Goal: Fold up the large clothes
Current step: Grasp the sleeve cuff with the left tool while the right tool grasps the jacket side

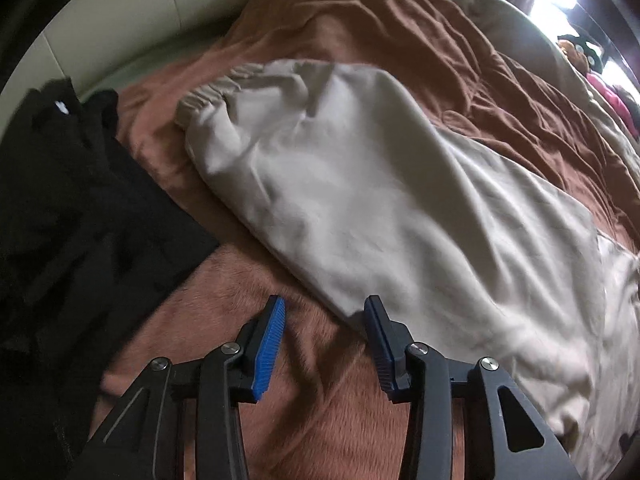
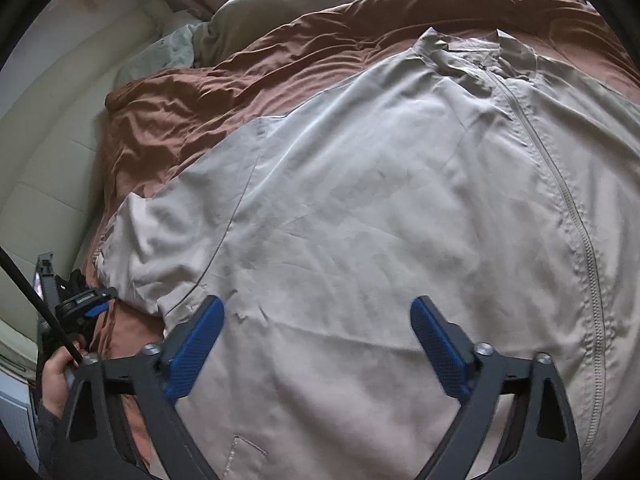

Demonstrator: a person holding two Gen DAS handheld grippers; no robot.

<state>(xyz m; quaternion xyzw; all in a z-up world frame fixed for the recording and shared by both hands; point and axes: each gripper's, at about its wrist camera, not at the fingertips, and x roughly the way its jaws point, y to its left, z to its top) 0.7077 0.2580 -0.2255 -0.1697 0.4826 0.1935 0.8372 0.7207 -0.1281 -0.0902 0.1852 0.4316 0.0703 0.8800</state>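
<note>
My left gripper (image 1: 325,316) is open and empty just off the sleeve (image 1: 360,184) edge; the right gripper (image 2: 318,320) gapes wide over the jacket (image 2: 380,200), spread on the brown blanket (image 2: 248,76). It looks thin, light, slippery, so I'd pinch the elastic cuff (image 1: 212,92).

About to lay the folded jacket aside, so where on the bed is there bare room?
One free strip of brown blanket lies between the black clothes and the beige jacket's sleeve, under the open left gripper. Rumpled brown cover beyond the collar is also bare. The open right gripper hovers over jacket only.
</note>
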